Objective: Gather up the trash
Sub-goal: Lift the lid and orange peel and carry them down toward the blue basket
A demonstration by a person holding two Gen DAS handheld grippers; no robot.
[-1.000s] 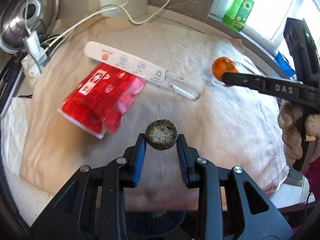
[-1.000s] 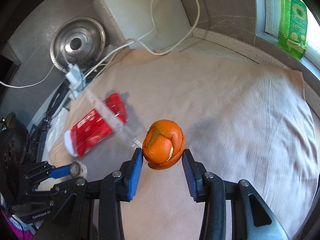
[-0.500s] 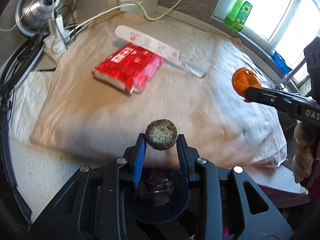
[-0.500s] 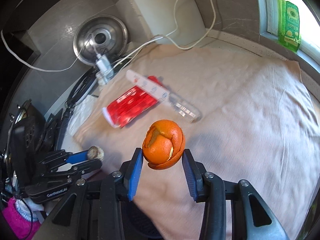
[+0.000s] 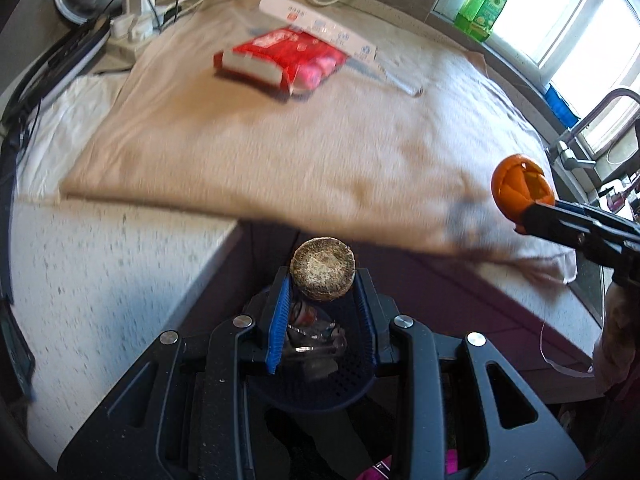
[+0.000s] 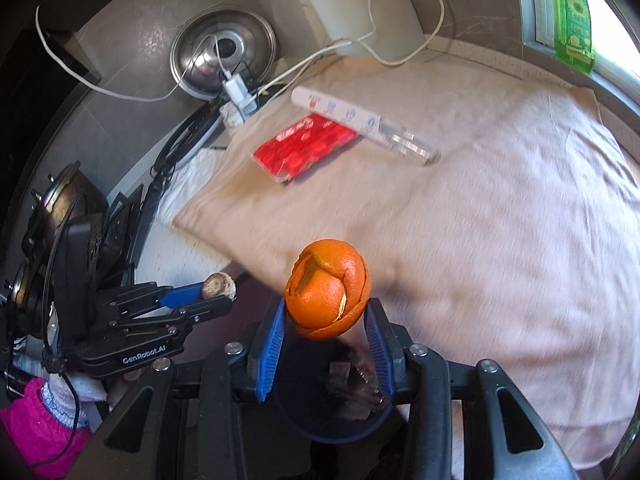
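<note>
My left gripper is shut on a round brown cork-like disc, held past the counter's front edge above a dark blue perforated bin that holds clear plastic trash. My right gripper is shut on an orange peel ball, held over the same bin. The peel also shows in the left wrist view, and the disc in the right wrist view. A red wrapper and a white and clear toothbrush pack lie on the beige cloth.
A steel lid, a charger with white cables and a white board stand at the back. Green bottles sit on the window sill. A faucet is at the right. The speckled counter ends at the front.
Both grippers have pulled back from the cloth towards the counter's front edge, each keeping its item. The blue bin has come into view beneath them.
</note>
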